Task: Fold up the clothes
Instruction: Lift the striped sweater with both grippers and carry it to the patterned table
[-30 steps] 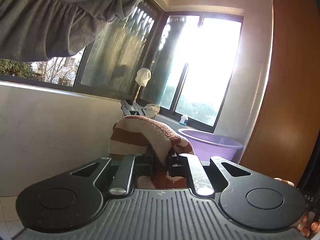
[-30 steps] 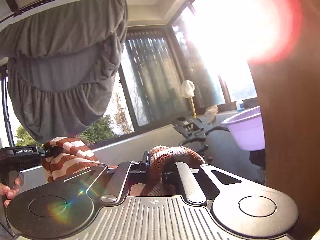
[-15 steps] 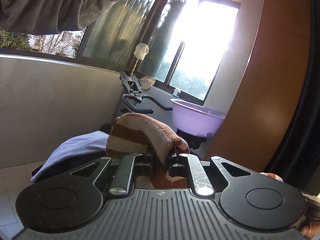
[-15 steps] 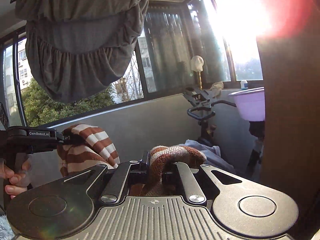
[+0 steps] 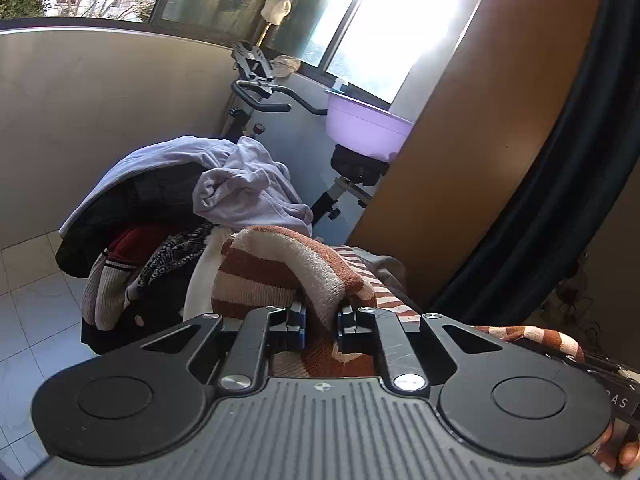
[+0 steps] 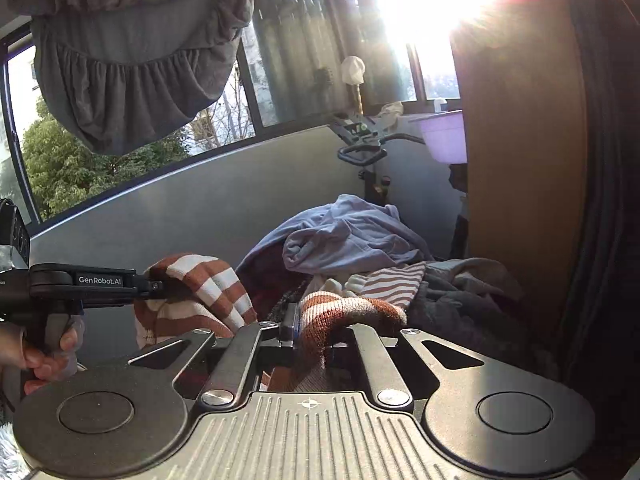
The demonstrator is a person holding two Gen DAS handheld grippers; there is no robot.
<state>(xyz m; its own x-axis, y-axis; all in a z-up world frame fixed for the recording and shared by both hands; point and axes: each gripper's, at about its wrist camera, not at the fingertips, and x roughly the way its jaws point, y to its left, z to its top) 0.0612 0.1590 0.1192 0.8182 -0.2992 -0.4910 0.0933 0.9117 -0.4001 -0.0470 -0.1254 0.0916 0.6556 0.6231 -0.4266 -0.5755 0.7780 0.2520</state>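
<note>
Tiled floor (image 5: 36,292), clothes pile (image 5: 168,216) on it

You've got two grippers going, left gripper (image 5: 320,326) and right gripper (image 6: 316,330), one striped sweater (image 5: 288,268), one purple basin (image 5: 364,128), one exercise bike (image 5: 260,92), and one clothes pile (image 5: 180,200).

Both the right gripper (image 6: 316,330) and left gripper (image 6: 160,285) pinch the striped sweater (image 6: 352,312) above a clothes pile (image 6: 352,236).

Brown-and-white striped knit garment (image 5: 288,268), bunched, held aloft.
</note>
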